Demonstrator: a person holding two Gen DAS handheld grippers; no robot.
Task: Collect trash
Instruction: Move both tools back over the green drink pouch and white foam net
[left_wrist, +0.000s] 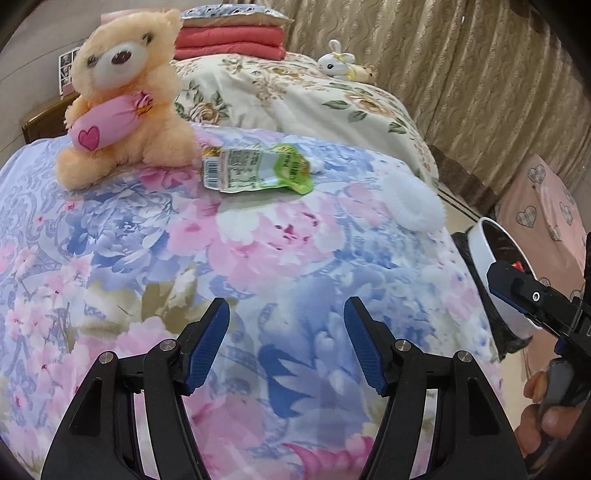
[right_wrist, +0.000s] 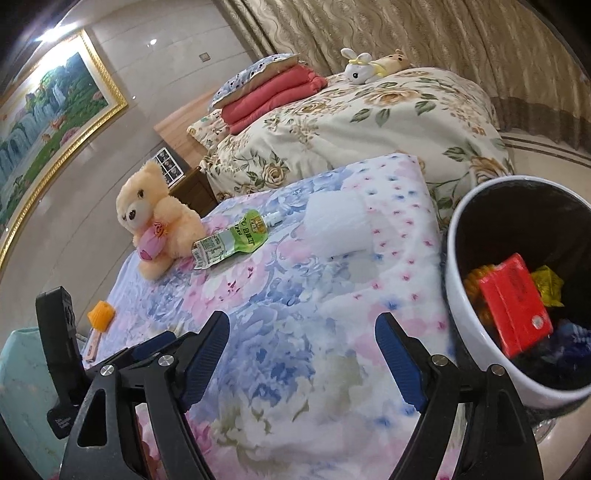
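Observation:
A crumpled green and white drink pouch (left_wrist: 258, 170) (right_wrist: 232, 240) lies on the floral bedspread, right beside a peach teddy bear (left_wrist: 125, 92) (right_wrist: 159, 218). My left gripper (left_wrist: 286, 306) hovers open over the bedspread, well short of the pouch, with nothing between its fingers. My right gripper (right_wrist: 303, 319) is open and empty too, over the bed's near edge. To its right stands a white trash bin (right_wrist: 461, 295) (left_wrist: 480, 254) holding a red box (right_wrist: 513, 299) and yellow wrappers (right_wrist: 550, 288). A white fluffy wad (left_wrist: 413, 203) (right_wrist: 336, 229) rests between the pouch and the bin.
A small orange object (right_wrist: 100, 314) lies on the bed at the left edge. Behind is a second bed with a flowered quilt (right_wrist: 369, 122), folded red blankets (left_wrist: 229, 40) and a white bunny toy (right_wrist: 360, 68). A wooden nightstand (right_wrist: 192, 190) sits between the beds. Curtains (right_wrist: 406, 29) hang behind.

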